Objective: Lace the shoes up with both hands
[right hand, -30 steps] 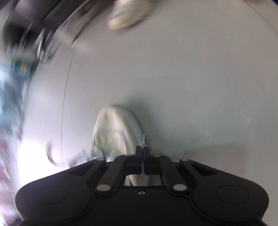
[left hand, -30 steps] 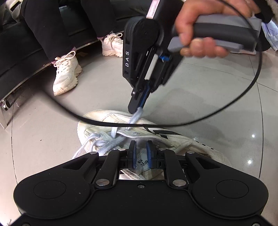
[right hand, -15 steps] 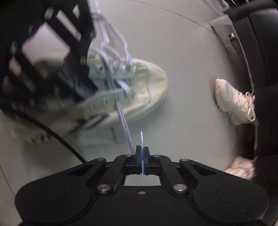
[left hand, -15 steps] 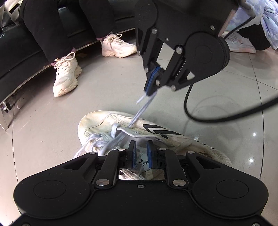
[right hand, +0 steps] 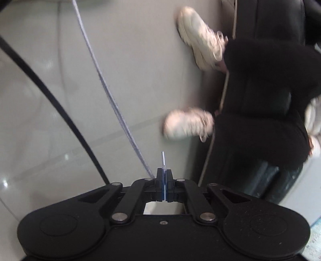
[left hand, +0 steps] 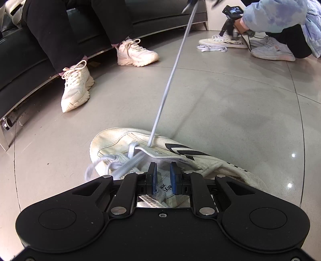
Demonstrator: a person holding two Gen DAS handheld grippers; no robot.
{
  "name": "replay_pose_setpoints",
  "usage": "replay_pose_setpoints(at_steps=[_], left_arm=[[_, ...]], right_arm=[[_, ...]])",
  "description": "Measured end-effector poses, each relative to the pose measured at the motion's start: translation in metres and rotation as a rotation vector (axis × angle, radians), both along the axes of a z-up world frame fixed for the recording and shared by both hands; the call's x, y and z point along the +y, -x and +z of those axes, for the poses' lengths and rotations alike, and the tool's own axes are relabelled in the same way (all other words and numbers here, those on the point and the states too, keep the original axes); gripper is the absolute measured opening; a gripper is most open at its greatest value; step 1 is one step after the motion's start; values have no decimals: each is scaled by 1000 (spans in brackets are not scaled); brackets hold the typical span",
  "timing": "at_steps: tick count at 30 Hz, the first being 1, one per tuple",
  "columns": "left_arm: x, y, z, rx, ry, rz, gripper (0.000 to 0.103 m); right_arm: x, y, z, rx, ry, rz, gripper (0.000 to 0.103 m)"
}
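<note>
A seated person in black trousers (left hand: 60,34) wears cream trainers (left hand: 75,86) up ahead to the tool's left, by a dark curved bench (left hand: 160,18). Far right, someone crouches in a pale blue jacket (left hand: 274,16) holding a small camera (left hand: 232,10) over a spare white sneaker (left hand: 222,42) on the glossy grey floor (left hand: 230,104)

lace (left hand: 170,80) top beyond frame edge

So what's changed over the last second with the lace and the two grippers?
The right gripper, shut on the lace, has pulled up and away out of the left view, drawing the lace into a long taut line from the eyelet. The shoe and left gripper, jaws apart over the tongue, stayed put.
</note>
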State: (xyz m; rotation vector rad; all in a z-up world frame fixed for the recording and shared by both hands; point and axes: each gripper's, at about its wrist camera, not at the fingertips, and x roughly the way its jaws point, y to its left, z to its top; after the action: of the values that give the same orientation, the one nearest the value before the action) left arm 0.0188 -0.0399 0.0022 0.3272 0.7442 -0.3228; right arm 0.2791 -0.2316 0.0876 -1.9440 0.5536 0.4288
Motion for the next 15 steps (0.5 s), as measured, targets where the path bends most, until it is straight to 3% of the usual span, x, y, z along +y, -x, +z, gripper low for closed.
replay_pose_setpoints(at_steps=[6,15], left_arm=[[1,1,0,4,3,-3,14],[2,-2,1,17,6,-3,14]], right_arm=[[-32,-1,16,-48,100,-46,1],[-64,4,27,-53,143,-119,1]])
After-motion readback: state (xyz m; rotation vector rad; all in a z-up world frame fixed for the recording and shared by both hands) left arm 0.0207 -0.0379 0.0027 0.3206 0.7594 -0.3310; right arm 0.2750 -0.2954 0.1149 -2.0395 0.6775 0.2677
